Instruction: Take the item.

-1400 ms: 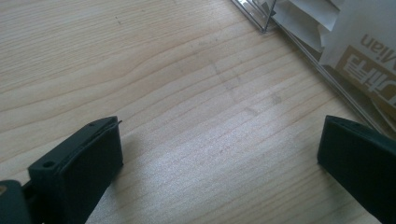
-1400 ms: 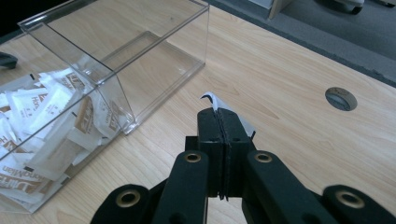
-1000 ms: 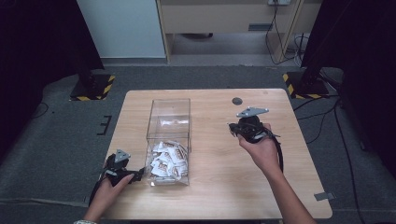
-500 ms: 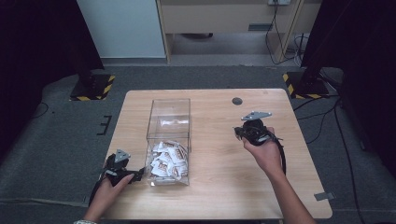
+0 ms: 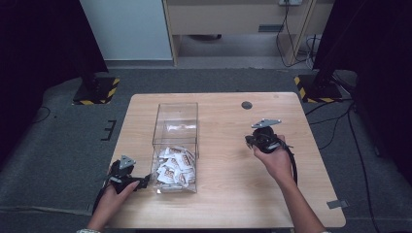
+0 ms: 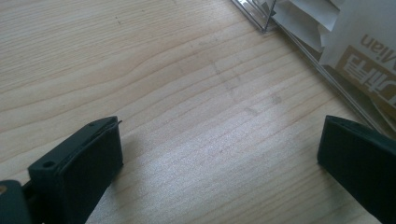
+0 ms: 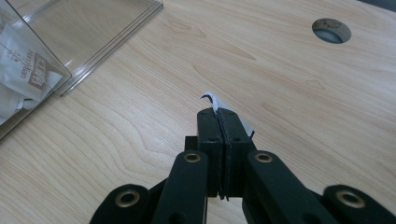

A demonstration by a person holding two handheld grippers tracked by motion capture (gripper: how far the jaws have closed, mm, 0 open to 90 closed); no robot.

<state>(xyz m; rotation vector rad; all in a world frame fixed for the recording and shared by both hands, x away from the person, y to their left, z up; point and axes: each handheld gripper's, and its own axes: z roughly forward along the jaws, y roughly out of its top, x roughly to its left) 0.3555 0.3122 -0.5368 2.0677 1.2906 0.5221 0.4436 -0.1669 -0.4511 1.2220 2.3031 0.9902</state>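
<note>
A light wooden tabletop [image 5: 228,204] carries the scene. A round cable hole [image 5: 247,105] lies near its far edge, towards the far right corner. Grey carpet [image 5: 58,145] surrounds it. Two black stand bases with yellow-black hazard stripes [image 5: 94,92] sit on the floor beyond the far corners. A wooden cabinet [image 5: 228,17] stands behind.

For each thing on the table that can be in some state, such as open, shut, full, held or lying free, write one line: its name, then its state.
Left gripper: open, nothing between the jaws, low over the table beside the box.
Right gripper: shut on a white packet, which sticks out past the tips.
Clear box: upright, open on top, partly filled.
Packets in the box: loose heap at the near end.
</note>
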